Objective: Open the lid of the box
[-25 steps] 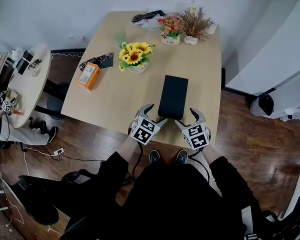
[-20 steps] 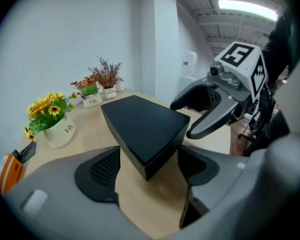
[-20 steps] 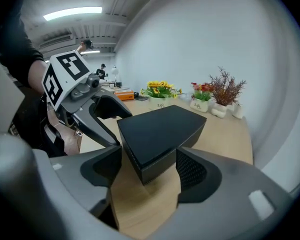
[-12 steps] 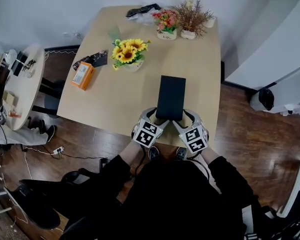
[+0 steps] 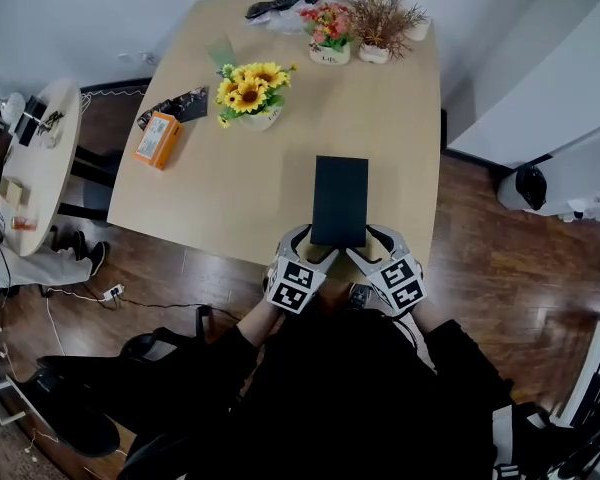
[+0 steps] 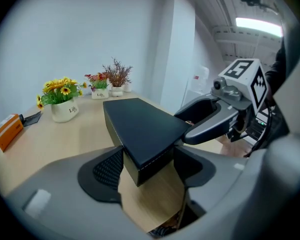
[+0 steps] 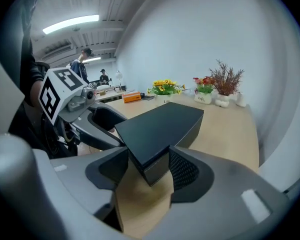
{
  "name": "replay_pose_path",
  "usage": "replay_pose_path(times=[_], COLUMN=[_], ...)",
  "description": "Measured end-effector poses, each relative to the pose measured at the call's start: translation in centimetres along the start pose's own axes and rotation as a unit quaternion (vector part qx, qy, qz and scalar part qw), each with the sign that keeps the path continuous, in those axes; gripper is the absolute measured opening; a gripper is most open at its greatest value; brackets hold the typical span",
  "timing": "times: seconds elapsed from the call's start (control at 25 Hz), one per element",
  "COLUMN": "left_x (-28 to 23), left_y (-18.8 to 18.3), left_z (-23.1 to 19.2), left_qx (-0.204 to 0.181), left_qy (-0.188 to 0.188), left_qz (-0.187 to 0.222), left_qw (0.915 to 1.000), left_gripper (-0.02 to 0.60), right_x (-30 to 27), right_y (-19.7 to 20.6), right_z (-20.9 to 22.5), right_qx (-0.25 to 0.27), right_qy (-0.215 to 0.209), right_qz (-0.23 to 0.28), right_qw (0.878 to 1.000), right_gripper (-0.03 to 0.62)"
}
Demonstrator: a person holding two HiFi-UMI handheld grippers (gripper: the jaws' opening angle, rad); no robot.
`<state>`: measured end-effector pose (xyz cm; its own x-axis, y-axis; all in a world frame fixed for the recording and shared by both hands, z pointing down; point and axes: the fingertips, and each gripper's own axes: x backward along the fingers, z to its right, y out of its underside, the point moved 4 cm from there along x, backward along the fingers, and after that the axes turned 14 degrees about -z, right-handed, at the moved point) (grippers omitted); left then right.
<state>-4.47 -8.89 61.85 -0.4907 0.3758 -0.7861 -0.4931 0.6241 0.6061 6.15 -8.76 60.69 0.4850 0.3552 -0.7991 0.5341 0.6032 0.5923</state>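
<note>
Black box [image 5: 339, 200], near corners pinched by left hand-held gripper [image 5: 316, 243], right hand-held gripper [image 5: 364, 242], jaws just closed

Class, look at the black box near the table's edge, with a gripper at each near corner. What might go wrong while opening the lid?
1. The left gripper and right gripper have just been closing their jaws, each on only a corner of the black box; the pads may slip off.
2. The pads seem to span lid and base, so the whole box may lift.
3. It sits by the table edge; a pull could drag it off.
</note>
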Motion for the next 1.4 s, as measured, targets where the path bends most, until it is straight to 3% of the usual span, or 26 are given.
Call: replay_pose_path(times=[0.16,0.28,0.44,0.56,0.68,0.76,1.04,1.28,1.4], left_x=[0.1,0.0,0.0,1.1,3.1,3.8,3.3,3.8,3.5], left_y=[0.0,0.0,0.0,-0.3,-1.8,-2.9,-2.4,-2.9,-3.5], left_z=[-0.1,-0.1,-0.2,-0.6,0.2,1.2,1.9,2.9,3.4], left_qx=[0.002,0.002,-0.005,-0.06,-0.166,-0.21,-0.259,-0.333,-0.346], left_qy=[0.001,0.002,0.006,-0.043,-0.12,-0.131,-0.132,-0.168,-0.17], left_qz=[-0.002,-0.001,-0.005,-0.014,0.003,0.017,-0.012,0.0,0.003], left_qw=[1.0,1.0,1.0,0.9972,0.9787,0.9688,0.9569,0.9279,0.9226], left_gripper=[0.29,0.29,0.29,0.294,0.304,0.304,0.289,0.201,0.182], right_x=[0.5,0.3,0.2,0.2,0.4,0.5,1.7,2.6,2.9], right_y=[-0.6,-0.4,-0.4,-0.4,-0.5,-0.6,-2.3,-3.7,-4.3], right_z=[0.2,0.2,0.3,0.2,0.2,0.1,-1.6,-2.5,-3.0], right_qx=[-0.071,-0.033,-0.027,-0.021,-0.023,-0.013,0.05,0.043,0.051], right_qy=[-0.059,-0.034,-0.035,-0.033,-0.029,-0.015,0.014,-0.009,-0.007], right_qz=[0.017,0.001,-0.002,-0.007,-0.01,-0.012,0.004,0.01,0.014], right_qw=[0.996,0.999,0.999,0.999,0.999,1.0,0.999,0.999,0.999], right_gripper=[0.272,0.267,0.267,0.267,0.265,0.261,0.197,0.161,0.147])
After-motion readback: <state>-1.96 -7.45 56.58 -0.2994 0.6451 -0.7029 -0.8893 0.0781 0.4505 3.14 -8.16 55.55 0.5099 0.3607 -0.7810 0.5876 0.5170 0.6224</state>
